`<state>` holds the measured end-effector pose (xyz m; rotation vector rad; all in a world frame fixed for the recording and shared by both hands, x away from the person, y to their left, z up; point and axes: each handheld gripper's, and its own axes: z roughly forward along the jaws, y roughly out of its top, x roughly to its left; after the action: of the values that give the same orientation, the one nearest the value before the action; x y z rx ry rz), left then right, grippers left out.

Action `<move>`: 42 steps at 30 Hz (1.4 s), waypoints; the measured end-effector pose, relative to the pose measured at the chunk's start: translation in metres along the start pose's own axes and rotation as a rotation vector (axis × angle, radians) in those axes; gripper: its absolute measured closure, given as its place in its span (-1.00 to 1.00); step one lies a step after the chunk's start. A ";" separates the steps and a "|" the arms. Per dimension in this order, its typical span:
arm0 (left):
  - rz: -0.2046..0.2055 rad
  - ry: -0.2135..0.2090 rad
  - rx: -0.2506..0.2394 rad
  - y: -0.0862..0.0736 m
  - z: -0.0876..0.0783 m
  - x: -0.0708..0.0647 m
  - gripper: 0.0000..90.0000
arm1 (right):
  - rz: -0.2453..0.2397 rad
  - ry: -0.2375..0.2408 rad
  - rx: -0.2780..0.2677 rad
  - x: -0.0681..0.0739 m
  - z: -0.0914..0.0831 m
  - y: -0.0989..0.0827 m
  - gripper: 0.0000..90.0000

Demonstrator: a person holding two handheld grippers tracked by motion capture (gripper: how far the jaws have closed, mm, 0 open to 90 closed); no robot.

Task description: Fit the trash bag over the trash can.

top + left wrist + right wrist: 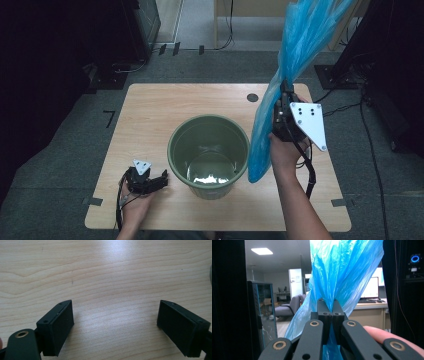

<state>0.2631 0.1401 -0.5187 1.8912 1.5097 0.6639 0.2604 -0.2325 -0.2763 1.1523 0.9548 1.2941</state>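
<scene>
We are starting nearest us, where our left gripper [159,181] is resting low on the wooden table [150,120] just left of the green bucket [208,156], its jaws standing wide apart with nothing between them; in the left gripper view its two black pads [61,327] are framing bare wood grain. Our right gripper [286,89] is holding the blue plastic bag [295,55] up in the air to the right of the bucket, and in the right gripper view the jaws are pressed together on a gathered pinch of the film [342,272], which is fanning out above them while a long tail is hanging down beside the bucket's right rim, its lower end close to the rim.

We are judging that we are in the middle of lining the bucket: the bag is lifted but not yet opened or lowered in. The next move is calling for the free left gripper to catch the loose lower edge, so that the mouth can be spread over the rim. The film is thin and slippery, so a shallow pinch may be slipping.

The bucket's inside is looking empty, with a bright glare on its bottom. Farther off, a dark round hole [252,97] is sitting in the tabletop, and cables [370,135] are trailing over the grey floor. Nothing is standing between the bag and the bucket.
</scene>
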 end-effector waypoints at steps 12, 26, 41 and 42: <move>0.000 0.000 0.000 0.000 0.000 0.000 -0.71 | -0.002 0.034 -0.046 0.020 0.005 0.026 1.00; 0.000 0.000 0.000 0.000 0.000 0.000 -0.70 | 0.022 0.068 -0.070 0.055 0.010 0.032 1.00; 0.000 0.000 0.000 0.000 0.000 0.000 -0.70 | -0.024 0.102 -0.022 0.069 0.002 -0.008 1.00; 0.000 0.000 0.000 0.000 0.000 0.000 -0.70 | -0.029 0.108 -0.021 0.068 0.001 -0.010 1.00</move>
<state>0.2632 0.1400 -0.5187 1.8913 1.5096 0.6639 0.2685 -0.1640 -0.2802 1.0578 1.0308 1.3506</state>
